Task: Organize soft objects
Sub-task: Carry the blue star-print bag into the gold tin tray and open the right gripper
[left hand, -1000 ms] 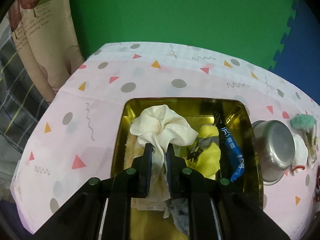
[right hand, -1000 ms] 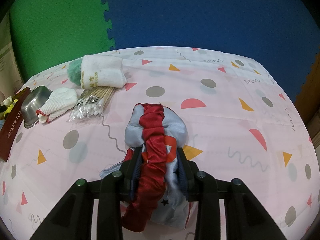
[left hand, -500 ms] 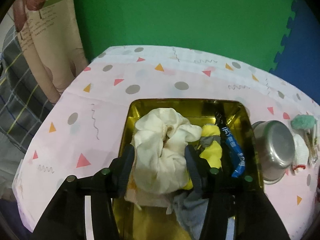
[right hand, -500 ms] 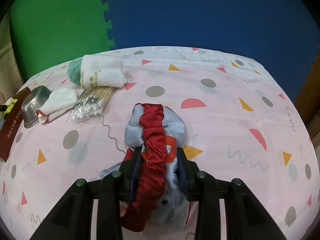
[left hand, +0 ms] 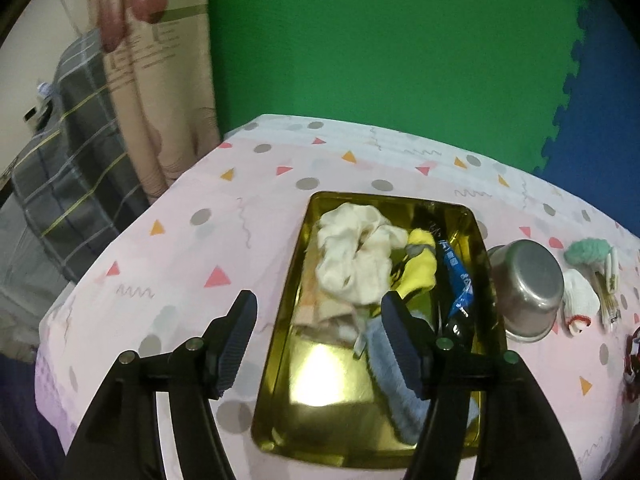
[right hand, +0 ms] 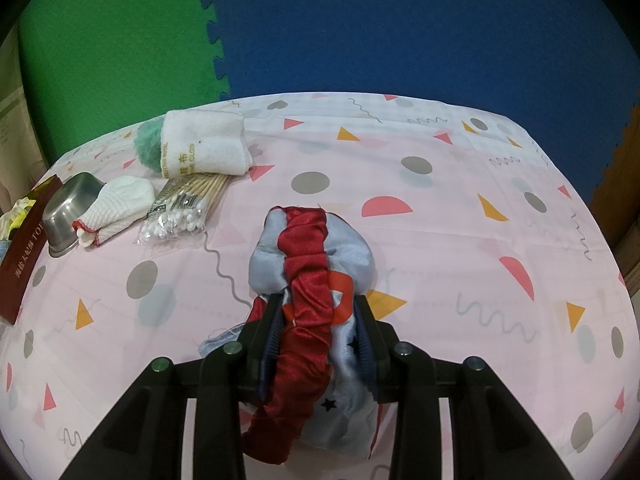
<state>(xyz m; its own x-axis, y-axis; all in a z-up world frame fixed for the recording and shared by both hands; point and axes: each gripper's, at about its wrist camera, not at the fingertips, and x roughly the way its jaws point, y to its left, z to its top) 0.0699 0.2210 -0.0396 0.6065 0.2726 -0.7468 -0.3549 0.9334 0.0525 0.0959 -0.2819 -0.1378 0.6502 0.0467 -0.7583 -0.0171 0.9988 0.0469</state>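
Spreading wider above the gold metal tray (left hand: 280,364), the left gripper (left hand: 320,328) has nothing between its jaws. Inside that tray, just beyond the fingertips, lies a crumpled cream cloth (left hand: 354,258); beside it to the right sit a yellow and grey sock (left hand: 420,268) and a blue plastic packet (left hand: 458,280), with a light blue cloth (left hand: 394,380) nearer the camera. An upturned steel bowl (left hand: 524,284) stands just right of the tray on the pink patterned tablecloth (left hand: 192,256).

The right gripper (right hand: 318,328) pinches a pale blue satin cloth with a red ruffled band (right hand: 312,264), which rests on the tablecloth well to the right of the tray. Between it and the tray lie a bag of cotton swabs (right hand: 182,212), a white knitted mitten with red trim (right hand: 120,204), a folded white towel (right hand: 204,148) and a teal fluffy pompom (right hand: 148,148).
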